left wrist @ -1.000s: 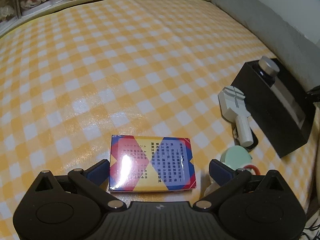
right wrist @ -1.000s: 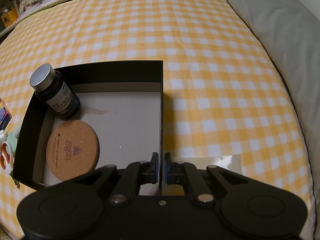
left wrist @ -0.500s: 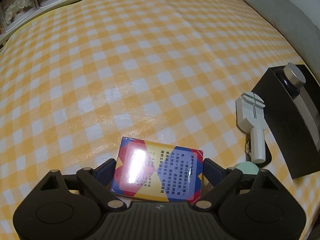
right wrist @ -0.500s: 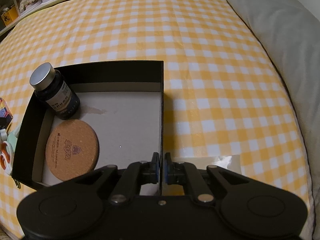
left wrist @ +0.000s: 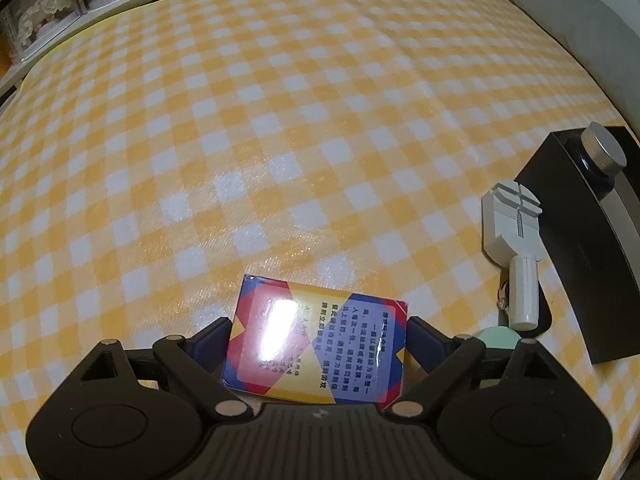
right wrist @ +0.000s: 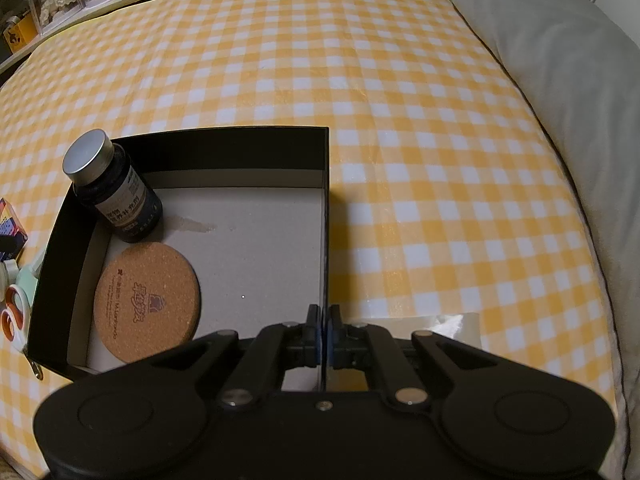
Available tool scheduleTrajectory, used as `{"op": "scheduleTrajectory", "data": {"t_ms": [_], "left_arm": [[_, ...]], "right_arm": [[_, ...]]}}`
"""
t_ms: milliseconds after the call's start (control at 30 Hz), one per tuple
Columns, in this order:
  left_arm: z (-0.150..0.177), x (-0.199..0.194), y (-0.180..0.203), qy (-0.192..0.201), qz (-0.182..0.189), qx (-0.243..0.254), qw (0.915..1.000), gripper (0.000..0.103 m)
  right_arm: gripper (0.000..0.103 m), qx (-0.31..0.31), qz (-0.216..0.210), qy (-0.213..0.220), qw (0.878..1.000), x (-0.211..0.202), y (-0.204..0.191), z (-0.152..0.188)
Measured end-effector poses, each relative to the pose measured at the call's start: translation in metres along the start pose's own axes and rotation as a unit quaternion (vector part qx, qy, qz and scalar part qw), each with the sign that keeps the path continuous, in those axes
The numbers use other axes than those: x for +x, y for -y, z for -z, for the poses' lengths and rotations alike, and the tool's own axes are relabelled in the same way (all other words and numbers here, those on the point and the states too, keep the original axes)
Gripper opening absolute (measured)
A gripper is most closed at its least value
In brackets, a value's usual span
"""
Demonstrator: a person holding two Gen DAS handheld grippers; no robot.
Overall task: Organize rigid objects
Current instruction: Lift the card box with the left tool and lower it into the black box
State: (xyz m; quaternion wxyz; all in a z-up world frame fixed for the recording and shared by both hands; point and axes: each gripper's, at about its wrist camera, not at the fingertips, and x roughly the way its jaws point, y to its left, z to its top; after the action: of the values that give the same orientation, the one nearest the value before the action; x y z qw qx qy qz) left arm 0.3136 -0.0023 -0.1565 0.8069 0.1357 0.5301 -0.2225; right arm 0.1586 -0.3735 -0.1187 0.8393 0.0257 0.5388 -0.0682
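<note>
My left gripper (left wrist: 318,334) is shut on a glossy red, blue and yellow card box (left wrist: 316,344), which sits tilted between its fingers just above the checked cloth. My right gripper (right wrist: 323,330) is shut on the right wall of a black open box (right wrist: 325,216). Inside that box a dark bottle with a silver cap (right wrist: 114,192) stands at the back left and a round cork coaster (right wrist: 147,297) lies at the front left. The black box also shows at the right of the left wrist view (left wrist: 576,248).
A white T-shaped tool (left wrist: 516,240) and a mint-green round item (left wrist: 498,338) lie between the card box and the black box. Orange-handled scissors (right wrist: 14,316) lie left of the black box. A grey pillow (right wrist: 568,92) runs along the right. Shelves stand behind the cloth.
My left gripper has closed in on the card box, which now sits tilted and held between its fingers. The right gripper has stayed on the box wall.
</note>
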Motion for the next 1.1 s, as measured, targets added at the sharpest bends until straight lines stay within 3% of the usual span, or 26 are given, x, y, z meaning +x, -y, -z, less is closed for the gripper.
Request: {"op": "scheduleTrajectory", "data": {"t_ms": [200, 400, 633, 867, 1100], "left_arm": [[-0.008, -0.005, -0.007, 0.008, -0.022, -0.017, 0.9996, 0.091], [-0.015, -0.023, -0.028, 0.048, -0.031, -0.082, 0.9950, 0.091], [-0.026, -0.060, 0.006, 0.098, 0.057, -0.117, 0.9867, 0.091], [-0.019, -0.080, 0.083, 0.097, 0.151, -0.133, 0.9748, 0.091], [-0.012, -0.084, 0.142, 0.083, 0.203, -0.169, 0.9608, 0.091]], "right_arm": [[0.003, 0.000, 0.000, 0.000, 1.000, 0.000, -0.001, 0.000], [0.003, 0.000, 0.001, 0.000, 1.000, 0.000, -0.001, 0.000], [0.003, -0.001, 0.001, 0.000, 1.000, 0.000, 0.000, 0.000], [0.003, -0.001, 0.002, 0.000, 1.000, 0.000, 0.000, 0.000], [0.004, -0.001, 0.002, 0.000, 1.000, 0.000, -0.001, 0.000]]}}
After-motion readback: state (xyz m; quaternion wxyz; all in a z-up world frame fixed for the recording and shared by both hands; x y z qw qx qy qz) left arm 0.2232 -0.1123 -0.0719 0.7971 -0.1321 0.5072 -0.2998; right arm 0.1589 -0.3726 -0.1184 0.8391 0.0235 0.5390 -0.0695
